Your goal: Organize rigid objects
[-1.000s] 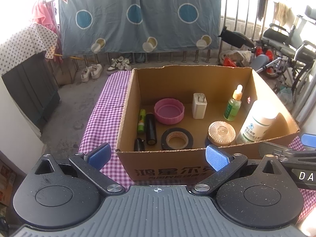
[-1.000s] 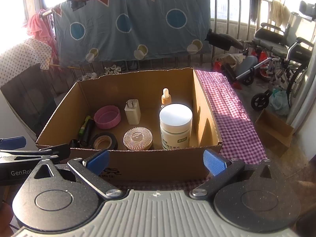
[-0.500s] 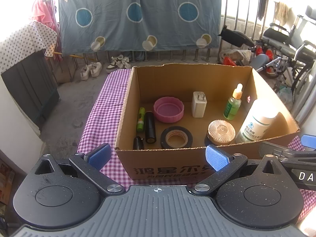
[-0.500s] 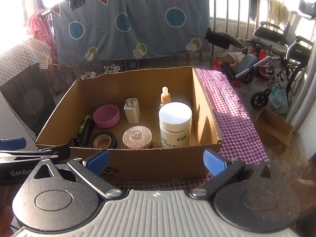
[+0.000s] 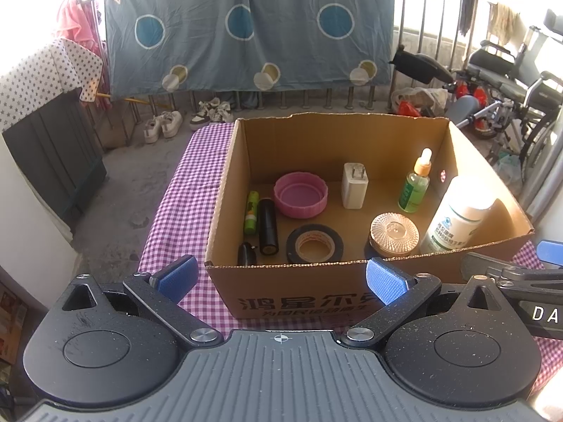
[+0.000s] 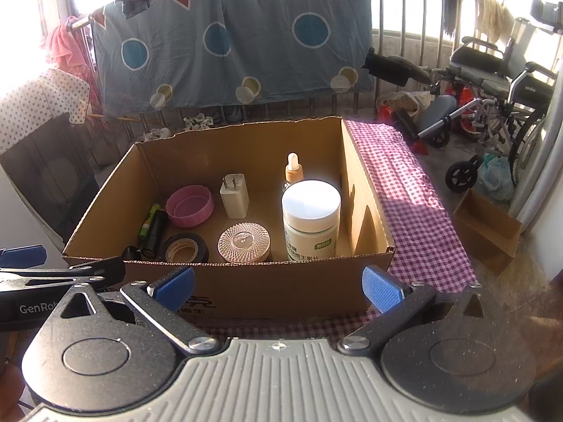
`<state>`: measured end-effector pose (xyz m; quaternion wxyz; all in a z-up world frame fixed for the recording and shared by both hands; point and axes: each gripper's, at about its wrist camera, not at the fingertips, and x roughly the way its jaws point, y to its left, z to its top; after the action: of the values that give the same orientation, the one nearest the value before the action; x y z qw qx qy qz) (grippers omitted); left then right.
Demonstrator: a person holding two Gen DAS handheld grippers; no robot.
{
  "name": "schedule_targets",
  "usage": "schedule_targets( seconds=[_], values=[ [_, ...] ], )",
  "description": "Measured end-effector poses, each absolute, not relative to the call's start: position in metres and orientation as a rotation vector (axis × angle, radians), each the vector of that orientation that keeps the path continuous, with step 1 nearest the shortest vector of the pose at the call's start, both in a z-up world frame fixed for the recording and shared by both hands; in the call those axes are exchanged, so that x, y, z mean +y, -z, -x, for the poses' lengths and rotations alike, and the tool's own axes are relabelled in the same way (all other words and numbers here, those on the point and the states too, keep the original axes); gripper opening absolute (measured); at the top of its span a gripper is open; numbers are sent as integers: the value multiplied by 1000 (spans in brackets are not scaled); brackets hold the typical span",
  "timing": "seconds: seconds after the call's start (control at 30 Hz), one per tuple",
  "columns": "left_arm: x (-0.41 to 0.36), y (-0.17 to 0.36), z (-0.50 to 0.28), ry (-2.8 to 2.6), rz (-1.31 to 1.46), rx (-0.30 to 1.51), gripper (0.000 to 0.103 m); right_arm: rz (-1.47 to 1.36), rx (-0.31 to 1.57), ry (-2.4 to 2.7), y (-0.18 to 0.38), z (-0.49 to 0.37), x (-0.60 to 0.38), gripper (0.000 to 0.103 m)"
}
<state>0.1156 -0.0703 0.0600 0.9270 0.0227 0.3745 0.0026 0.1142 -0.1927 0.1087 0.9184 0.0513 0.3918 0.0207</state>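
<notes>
An open cardboard box (image 5: 302, 292) stands on a purple checked cloth (image 5: 183, 207). Inside it are a pink lid (image 5: 301, 195), a white charger (image 5: 354, 185), a green dropper bottle (image 5: 415, 184), a white jar (image 5: 455, 216), a glass-lidded jar (image 5: 394, 234), a black tape roll (image 5: 314, 244), a black tube (image 5: 268, 227) and a green tube (image 5: 251, 212). My left gripper (image 5: 279, 279) is open and empty before the box's near wall. My right gripper (image 6: 278, 286) is open and empty, also in front of the box (image 6: 281, 292). The white jar (image 6: 311, 219) stands at the box's right.
A blue sheet (image 5: 246, 24) hangs on the railing behind. Shoes (image 5: 163, 125) lie on the floor at the left. A wheelchair (image 6: 492, 81) and a small cardboard box (image 6: 487, 230) are on the right. A dark cabinet (image 5: 52, 154) is on the left.
Both grippers have drawn back slightly from the box, which sits a little lower and further off in the views. Both stay open and empty. Nothing in the box has moved.
</notes>
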Motion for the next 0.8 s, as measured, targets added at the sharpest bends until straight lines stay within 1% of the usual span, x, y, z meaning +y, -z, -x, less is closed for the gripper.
schedule_targets(
  seconds=[0.8],
  values=[
    [-72, -59, -115, -8, -47, 767, 102, -107, 807, -40, -109, -113, -193, 103]
  ],
)
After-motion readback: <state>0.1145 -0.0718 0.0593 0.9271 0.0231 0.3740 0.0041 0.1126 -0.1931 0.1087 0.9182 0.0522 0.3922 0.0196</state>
